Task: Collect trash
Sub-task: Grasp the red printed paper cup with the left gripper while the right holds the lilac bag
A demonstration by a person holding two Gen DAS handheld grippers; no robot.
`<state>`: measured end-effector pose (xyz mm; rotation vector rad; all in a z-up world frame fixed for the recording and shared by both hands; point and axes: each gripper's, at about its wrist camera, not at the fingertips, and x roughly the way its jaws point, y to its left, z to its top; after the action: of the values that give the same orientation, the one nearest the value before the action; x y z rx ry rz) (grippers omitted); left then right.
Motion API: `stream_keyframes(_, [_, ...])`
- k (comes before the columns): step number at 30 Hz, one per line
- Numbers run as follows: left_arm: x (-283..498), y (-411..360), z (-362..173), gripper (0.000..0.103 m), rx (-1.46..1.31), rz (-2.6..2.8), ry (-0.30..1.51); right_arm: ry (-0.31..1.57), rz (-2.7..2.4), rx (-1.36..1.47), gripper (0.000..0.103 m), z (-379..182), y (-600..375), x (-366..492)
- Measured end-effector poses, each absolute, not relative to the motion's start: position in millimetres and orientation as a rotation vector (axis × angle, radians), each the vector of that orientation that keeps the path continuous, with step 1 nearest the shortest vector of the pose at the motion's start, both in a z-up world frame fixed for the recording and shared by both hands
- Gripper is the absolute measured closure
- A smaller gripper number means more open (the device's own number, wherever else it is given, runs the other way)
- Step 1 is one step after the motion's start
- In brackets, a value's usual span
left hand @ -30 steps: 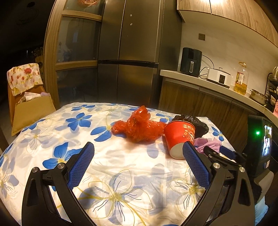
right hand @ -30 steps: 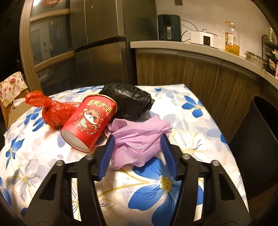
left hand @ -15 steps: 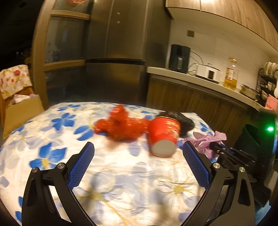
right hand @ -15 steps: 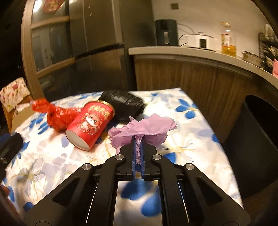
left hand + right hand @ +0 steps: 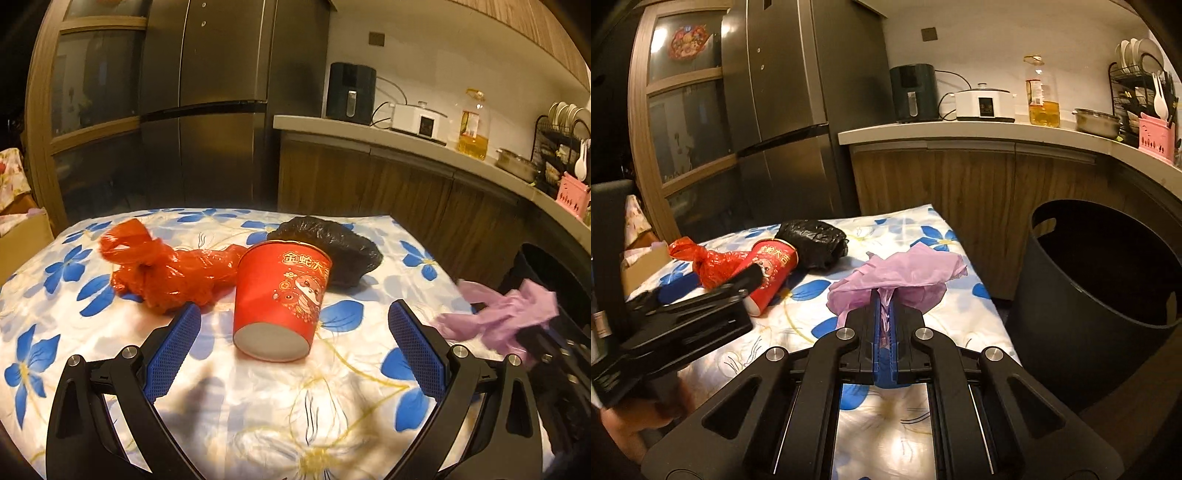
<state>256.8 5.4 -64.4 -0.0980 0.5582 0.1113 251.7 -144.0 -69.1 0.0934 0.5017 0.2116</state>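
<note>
Both wrist views look low and close across the flowered table (image 5: 258, 406), sharing the red cup (image 5: 282, 299).

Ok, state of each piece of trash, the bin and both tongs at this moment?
Purple bag: crumpled, clamped in the right tongs, off the table.
Red cup: on its side, base toward the left tongs, which are open.
Red bag: knotted, lying flat.
Black bag: bunched behind the cup.
Bin: upright, open.

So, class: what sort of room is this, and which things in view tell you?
Most likely a home kitchen: a tall fridge, a counter bearing a cooker and oil bottle, and a dish rack.
</note>
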Motion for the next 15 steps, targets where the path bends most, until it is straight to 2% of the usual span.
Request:
stream_keyframes(8, [275.1,9.9,-74.5,0.013,-0.113,0.098,0.592,0.498,0.224,0.089,0.099,-68.6,-145.8,251.6])
stream_keyframes(10, [278.5,12.2,-77.0,0.024,-0.123,0.094,0.604,0.497,0.227,0.089,0.099,-68.3,-145.8,251.5])
stream_keyframes(14, [280.9,16.3,-82.2,0.033,-0.138,0.097,0.621,0.499,0.231,0.089,0.099,-68.5,-146.0,252.9])
stream_keyframes(15, [281.1,16.1,-82.4,0.038,-0.136,0.097,0.622,0.499,0.231,0.088,0.099,-68.8,-145.3,253.1])
